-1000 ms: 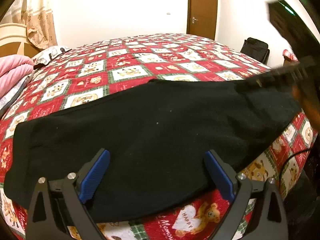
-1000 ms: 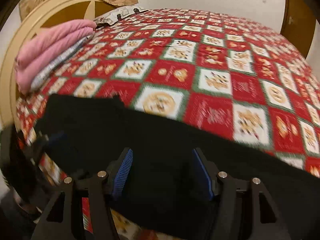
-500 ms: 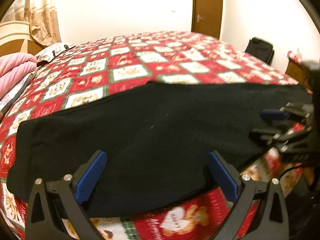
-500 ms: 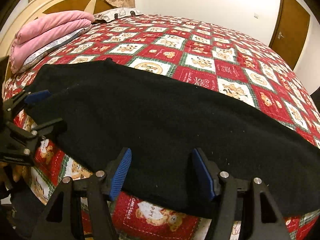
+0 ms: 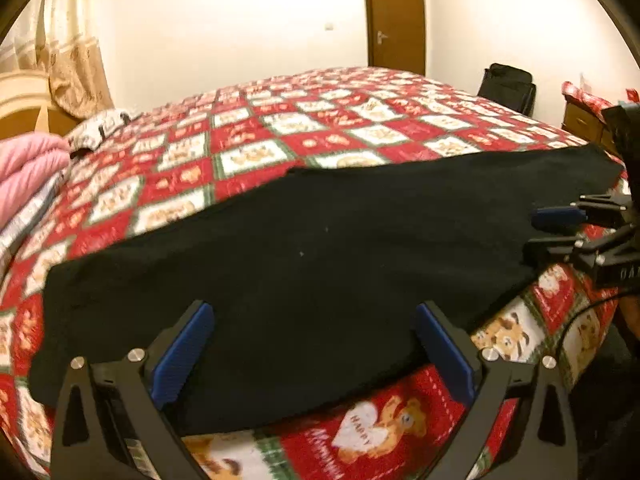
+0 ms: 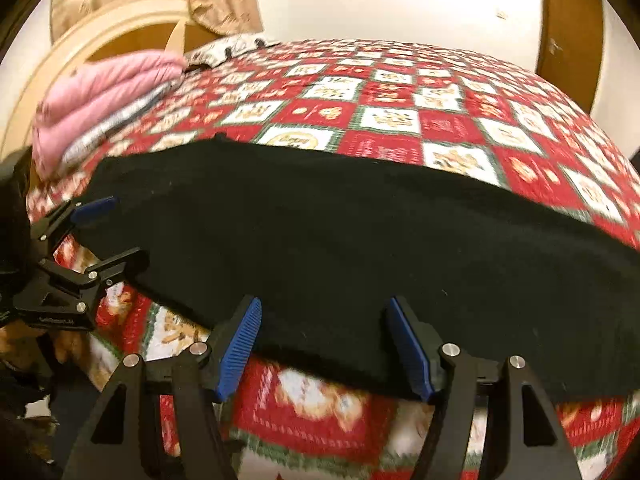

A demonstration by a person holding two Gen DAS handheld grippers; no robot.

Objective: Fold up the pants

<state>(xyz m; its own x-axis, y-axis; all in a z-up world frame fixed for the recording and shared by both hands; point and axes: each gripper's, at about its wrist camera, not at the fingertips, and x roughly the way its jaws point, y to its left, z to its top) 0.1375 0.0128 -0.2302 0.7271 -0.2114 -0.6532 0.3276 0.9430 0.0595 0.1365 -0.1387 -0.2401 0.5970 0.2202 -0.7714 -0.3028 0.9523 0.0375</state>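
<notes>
Black pants (image 5: 320,240) lie flat and lengthwise along the near edge of a bed with a red teddy-bear quilt (image 5: 280,132). My left gripper (image 5: 314,332) hovers open over the pants' near hem, its blue pads wide apart and holding nothing. In the right wrist view the pants (image 6: 360,232) fill the middle. My right gripper (image 6: 324,332) is open above their near edge with no cloth pinched. Each gripper shows in the other's view: the right gripper (image 5: 560,232) at the pants' right end, the left gripper (image 6: 100,232) at their left end.
Folded pink bedding (image 6: 100,96) and a pillow (image 5: 96,128) lie by the headboard (image 6: 100,28). A brown door (image 5: 394,16), a black bag (image 5: 506,84) and a wooden nightstand (image 5: 580,120) stand beyond the bed. A black cable (image 5: 580,320) hangs off the bed's near right side.
The right gripper came down from high at the right to the pants' right end, near the bed edge. The left gripper stayed almost still and open.
</notes>
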